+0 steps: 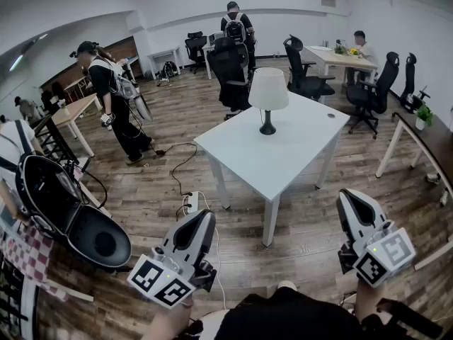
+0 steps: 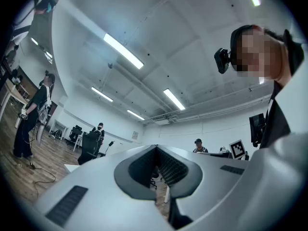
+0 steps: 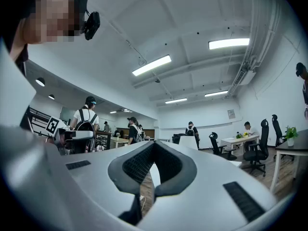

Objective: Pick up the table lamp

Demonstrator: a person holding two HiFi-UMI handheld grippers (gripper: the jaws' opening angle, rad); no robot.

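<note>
Ceiling lights point(image 2: 123, 51): gripper views | whole table lamp point(image 1: 268, 98): head view

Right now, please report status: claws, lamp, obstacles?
Left claw and right claw shut, empty. Table lamp upright on white table, untouched. No obstacle around lamp.

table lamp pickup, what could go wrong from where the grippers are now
1. Both the left gripper and right gripper are shut and well short of the table lamp; arriving shut could knock it over.
2. It looks top-heavy, a wide shade on a thin stem; gripping the shade may tilt it.
3. A power strip lies on the floor before the white table: a trip hazard on approach.
</note>
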